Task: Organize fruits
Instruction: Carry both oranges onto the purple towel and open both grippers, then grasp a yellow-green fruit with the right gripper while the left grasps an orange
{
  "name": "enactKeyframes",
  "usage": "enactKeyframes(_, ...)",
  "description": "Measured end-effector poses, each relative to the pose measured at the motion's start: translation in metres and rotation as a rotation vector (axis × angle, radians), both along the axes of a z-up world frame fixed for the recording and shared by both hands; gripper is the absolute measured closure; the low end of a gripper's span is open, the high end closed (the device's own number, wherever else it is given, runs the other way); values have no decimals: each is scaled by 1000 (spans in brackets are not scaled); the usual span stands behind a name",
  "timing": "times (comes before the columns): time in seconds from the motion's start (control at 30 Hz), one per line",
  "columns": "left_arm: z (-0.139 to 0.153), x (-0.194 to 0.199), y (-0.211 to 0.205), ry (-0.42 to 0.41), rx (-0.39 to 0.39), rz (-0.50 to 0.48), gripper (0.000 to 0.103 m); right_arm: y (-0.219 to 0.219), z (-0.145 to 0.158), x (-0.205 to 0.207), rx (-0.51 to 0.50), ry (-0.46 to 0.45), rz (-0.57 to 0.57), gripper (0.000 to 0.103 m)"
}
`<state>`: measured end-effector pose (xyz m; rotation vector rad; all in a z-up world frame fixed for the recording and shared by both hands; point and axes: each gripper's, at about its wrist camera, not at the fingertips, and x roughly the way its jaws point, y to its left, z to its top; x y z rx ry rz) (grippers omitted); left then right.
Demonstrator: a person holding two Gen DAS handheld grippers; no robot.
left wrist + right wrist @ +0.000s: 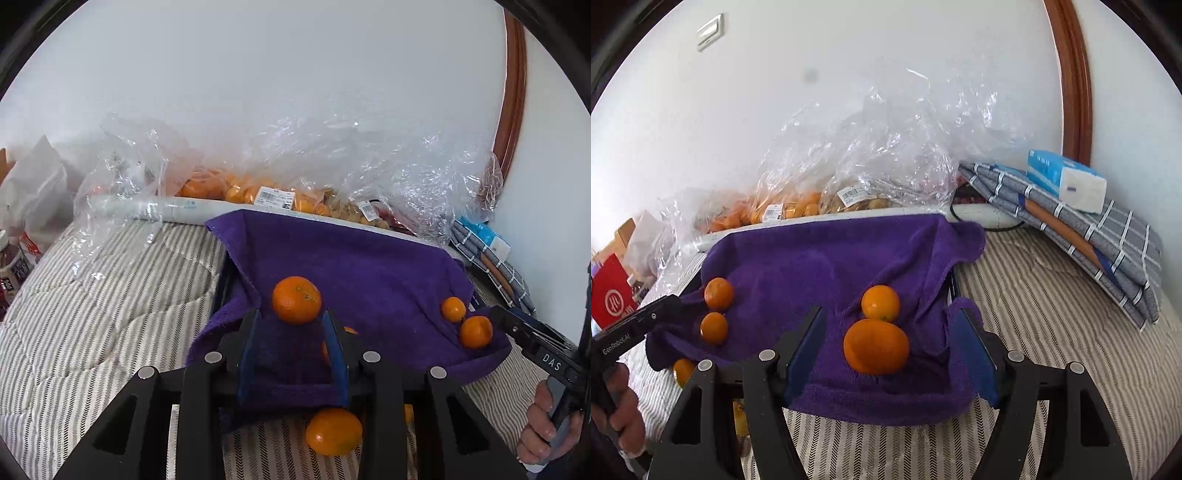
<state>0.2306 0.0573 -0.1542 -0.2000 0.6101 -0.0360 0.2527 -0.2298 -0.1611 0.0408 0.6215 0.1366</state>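
Note:
A purple towel (pixel 354 266) lines a dark crate on the striped bed; it also shows in the right wrist view (pixel 820 266). Several oranges lie on it. In the left wrist view my left gripper (pixel 293 317) is open and empty, with an orange (pixel 296 300) just beyond its fingertips. Two small oranges (pixel 475 331) lie at the towel's right side. One orange (pixel 333 431) lies on the bed below the gripper. In the right wrist view my right gripper (pixel 892 315) is open and empty, with a big orange (pixel 876 346) and a smaller one (pixel 880 302) between its fingers.
Clear plastic bags of oranges (pixel 236 190) and other fruit stand behind the crate against the white wall. Folded grey cloths (pixel 1082 229) with a tissue pack (pixel 1065 181) lie at the right. A red bag (pixel 611 295) and a bottle (pixel 13 266) are at the left.

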Motion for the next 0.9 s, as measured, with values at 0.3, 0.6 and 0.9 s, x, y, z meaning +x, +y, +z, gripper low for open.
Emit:
enactKeyframes(0.3,1,-8,7,-7,2,24,68,25,10,-42,-94,-19,6,32)
enactKeyframes(0.6,-8,-24,21,38,20,64,66,52,1,-74,-22,82,67,49)
enactKeyframes(0.9,-15,-57,47,56,-64,50,65,91,-26,-68,-49,153,183,59)
